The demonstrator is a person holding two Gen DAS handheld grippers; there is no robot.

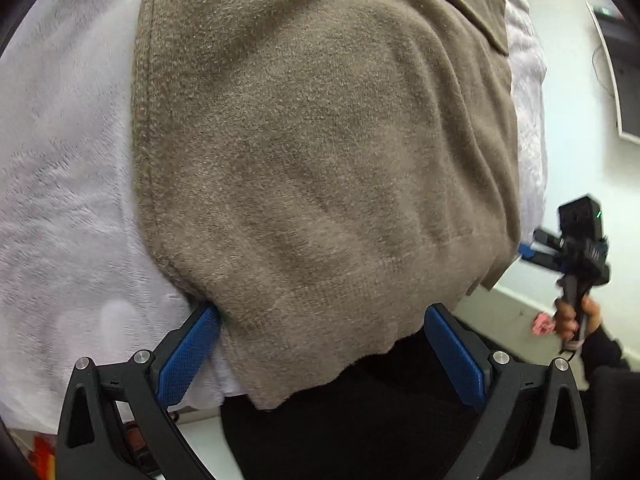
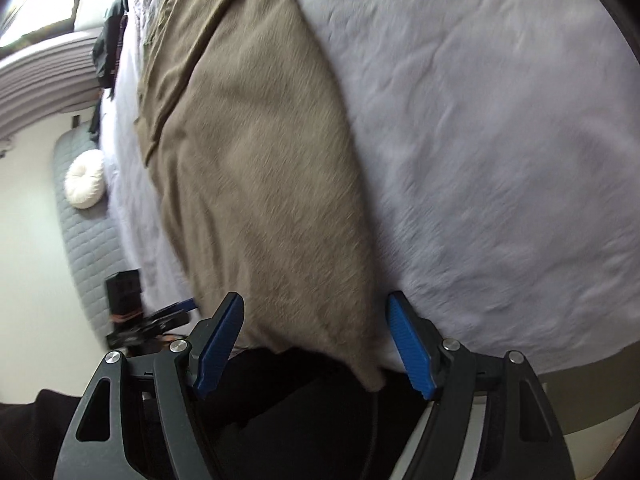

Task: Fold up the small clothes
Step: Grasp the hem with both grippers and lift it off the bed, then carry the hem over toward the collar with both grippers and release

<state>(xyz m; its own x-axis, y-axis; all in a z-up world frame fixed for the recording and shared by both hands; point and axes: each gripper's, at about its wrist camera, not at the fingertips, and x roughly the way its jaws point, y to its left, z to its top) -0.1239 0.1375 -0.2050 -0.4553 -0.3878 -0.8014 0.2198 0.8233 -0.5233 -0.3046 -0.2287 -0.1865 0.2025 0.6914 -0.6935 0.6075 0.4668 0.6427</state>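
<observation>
A taupe knit garment (image 1: 320, 152) lies spread on a white fuzzy bed cover (image 1: 60, 180), its near hem hanging over the bed's edge. My left gripper (image 1: 320, 320) is open, its blue pads (image 1: 188, 356) on either side of the hem's left part, not closed on it. The garment also shows in the right wrist view (image 2: 260, 184). My right gripper (image 2: 316, 312) is open around the hem's right corner. The right gripper also shows in the left wrist view (image 1: 536, 248), and the left gripper in the right wrist view (image 2: 176, 312).
The white cover (image 2: 480, 160) spreads to the right. A round white cushion (image 2: 85, 185) rests against a grey quilted headboard (image 2: 76, 236). Dark clothes (image 2: 110, 48) lie at the far end of the bed. A wall screen (image 1: 624, 72) and a pink item on the floor (image 1: 542, 324) are at right.
</observation>
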